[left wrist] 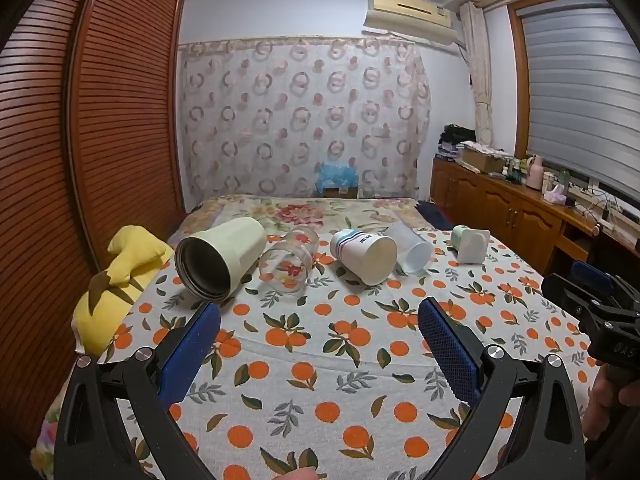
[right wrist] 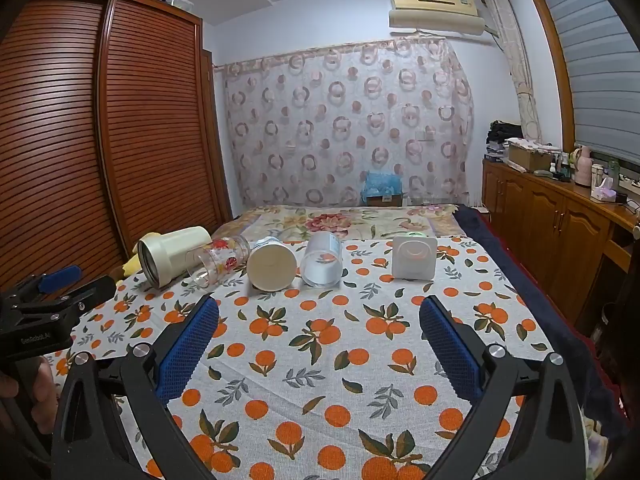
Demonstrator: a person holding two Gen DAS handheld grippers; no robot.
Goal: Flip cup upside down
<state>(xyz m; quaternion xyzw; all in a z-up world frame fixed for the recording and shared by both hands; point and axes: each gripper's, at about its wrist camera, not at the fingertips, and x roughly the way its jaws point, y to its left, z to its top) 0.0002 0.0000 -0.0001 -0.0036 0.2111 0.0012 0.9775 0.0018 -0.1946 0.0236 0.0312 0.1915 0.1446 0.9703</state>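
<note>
Five cups lie on their sides in a row across the orange-print cloth (right wrist: 320,360) on the bed, mouths toward me. From my left: cream tumbler (left wrist: 222,258) with dark steel inside, clear floral glass (left wrist: 290,260) just beside it, striped white cup (left wrist: 364,254), frosted plastic cup (left wrist: 412,250) touching the striped one, then the small square white-green cup (left wrist: 470,242) well apart at the far right. None is upside down yet.

My left gripper (left wrist: 320,332) hovers over the cloth short of the row, jaws spread wide, nothing between the blue pads. My right gripper (right wrist: 320,332) does the same, jaws spread, empty, roughly facing the striped and frosted cups.

A yellow pillow (left wrist: 116,292) sits at the left bed edge by the louvered wardrobe (left wrist: 100,120). Patterned curtain (right wrist: 344,128) behind.
</note>
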